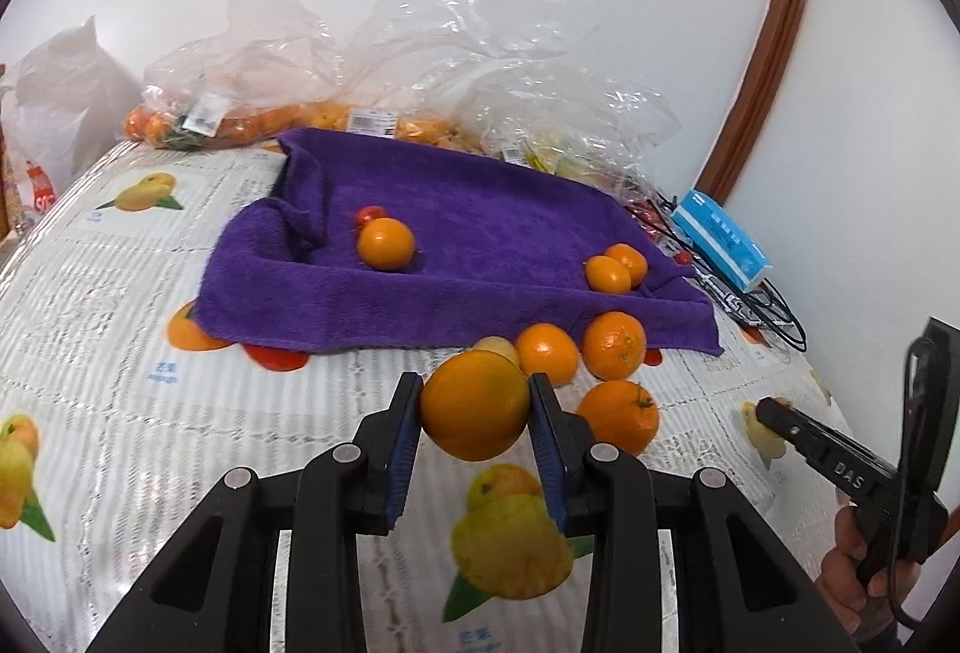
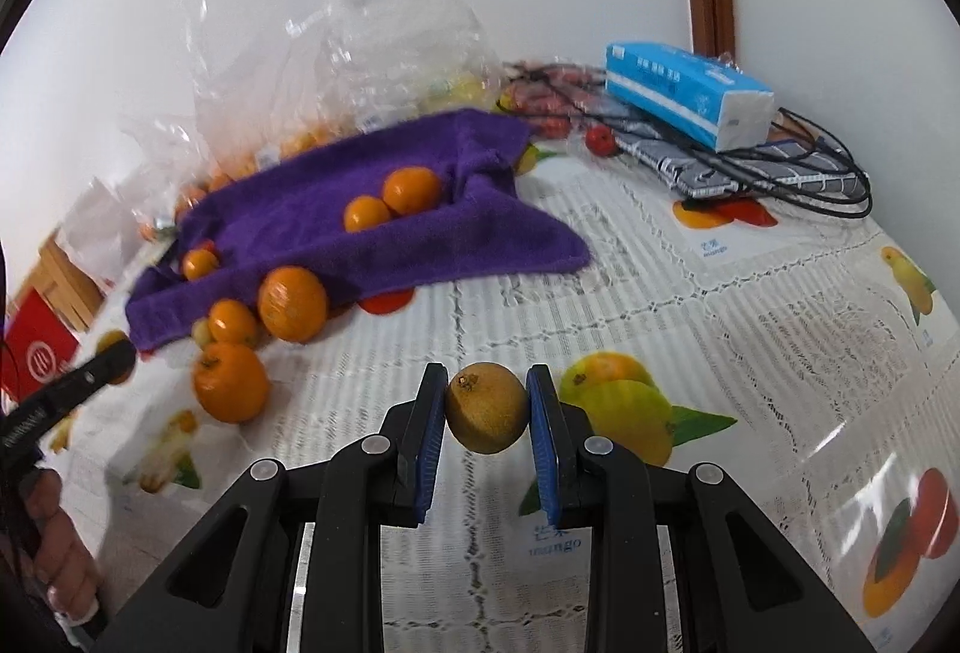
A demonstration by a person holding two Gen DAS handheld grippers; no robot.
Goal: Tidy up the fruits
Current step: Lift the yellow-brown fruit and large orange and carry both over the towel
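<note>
My left gripper [image 1: 474,407] is shut on a large orange [image 1: 475,404] and holds it above the fruit-print tablecloth [image 1: 120,365]. My right gripper [image 2: 486,410] is shut on a small brownish-yellow fruit [image 2: 486,407]. A purple towel [image 1: 480,245] lies behind, with an orange [image 1: 386,243], a small red fruit [image 1: 369,215] and two small oranges [image 1: 615,266] on it. Three oranges [image 1: 615,344] and a pale yellow fruit [image 1: 498,347] lie at the towel's front edge. In the right wrist view the towel [image 2: 336,215] and loose oranges [image 2: 231,383] lie at left.
Clear plastic bags [image 1: 336,71] holding oranges stand along the wall behind the towel. A blue tissue pack [image 2: 684,92] sits on black cables [image 2: 798,173] and a patterned pouch at the far right corner. A small red fruit [image 2: 600,140] lies near it. A red box [image 2: 36,353] stands at left.
</note>
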